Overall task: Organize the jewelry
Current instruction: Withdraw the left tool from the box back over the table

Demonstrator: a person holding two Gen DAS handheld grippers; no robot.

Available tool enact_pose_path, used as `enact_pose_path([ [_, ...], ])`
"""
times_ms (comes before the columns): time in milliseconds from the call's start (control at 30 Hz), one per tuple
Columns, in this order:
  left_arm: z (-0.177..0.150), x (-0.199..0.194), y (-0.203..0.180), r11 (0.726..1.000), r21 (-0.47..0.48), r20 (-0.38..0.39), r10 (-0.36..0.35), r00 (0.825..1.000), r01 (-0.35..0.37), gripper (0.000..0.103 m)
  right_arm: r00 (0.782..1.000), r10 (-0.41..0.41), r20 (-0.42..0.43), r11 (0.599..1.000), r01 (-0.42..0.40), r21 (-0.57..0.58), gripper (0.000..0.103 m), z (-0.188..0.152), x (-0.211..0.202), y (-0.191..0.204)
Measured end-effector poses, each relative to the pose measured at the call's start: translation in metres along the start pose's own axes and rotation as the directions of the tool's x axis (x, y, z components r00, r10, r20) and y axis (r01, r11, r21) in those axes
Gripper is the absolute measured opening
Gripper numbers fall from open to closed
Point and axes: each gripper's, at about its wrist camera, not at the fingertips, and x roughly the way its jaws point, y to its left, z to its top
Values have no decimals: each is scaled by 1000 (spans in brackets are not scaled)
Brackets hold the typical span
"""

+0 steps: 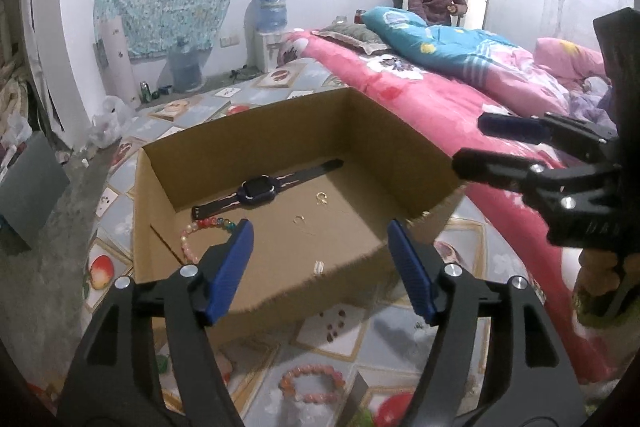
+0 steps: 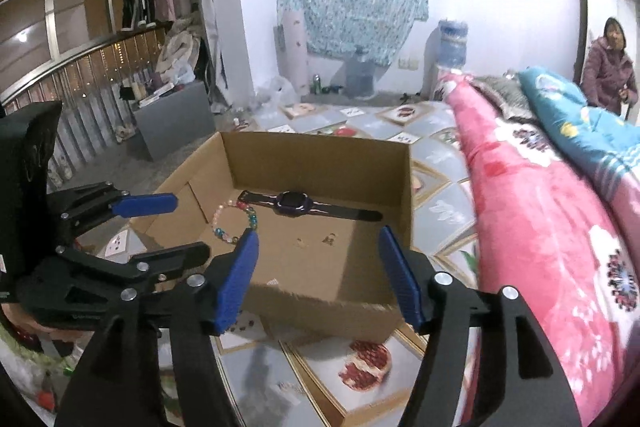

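Lower left of the left-wrist view: multicoloured bead bracelet (image 1: 202, 233) already in the cardboard box (image 1: 256, 151), beside the watch (image 1: 258, 189). Frame centre: small gold rings (image 1: 321, 197) on the box floor. Bottom centre: pink bead bracelet (image 1: 312, 383) out on the patterned mat (image 1: 384, 331), likely next. Left gripper (image 1: 320, 267) spread wide, holding nothing; right gripper (image 2: 316, 277) equally wide and empty. Best approached from above, straddling one side of the loop, closing gently so beads don't roll away.

Two bracelets (image 1: 208, 233) (image 1: 312, 383), one watch (image 1: 260, 189), two rings (image 1: 321, 197) (image 1: 299, 219)
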Motion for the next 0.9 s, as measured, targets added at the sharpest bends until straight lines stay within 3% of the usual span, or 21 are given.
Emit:
enact_pose_path([
  [233,-24,-31,-14,1000,13,40,-19,999,19,74,999,-38,35,999,38,-2,87,-27,-39,-3],
  [367,-43,-33,-21,999,33,16,-16,1000,16,76,997,-72,1,997,72,-20,92,-51,-43,-1],
  [533,-67,-21,-24,1000,-2,-49,-24,999,24,76,991,-89,-95,996,90,-3,94,-80,-32,1],
  [633,-83,-12,-29,1000,-5,-82,9,997,-10,76,983,-101,-150,995,103,8,95,-101,-25,3],
  [800,-106,4,-39,999,19,-147,53,988,-51,76,956,-124,-265,990,138,33,95,-133,-3,1],
  [900,-118,15,-42,999,16,-195,45,980,-43,76,941,-125,-313,987,149,53,95,-143,9,-1],
])
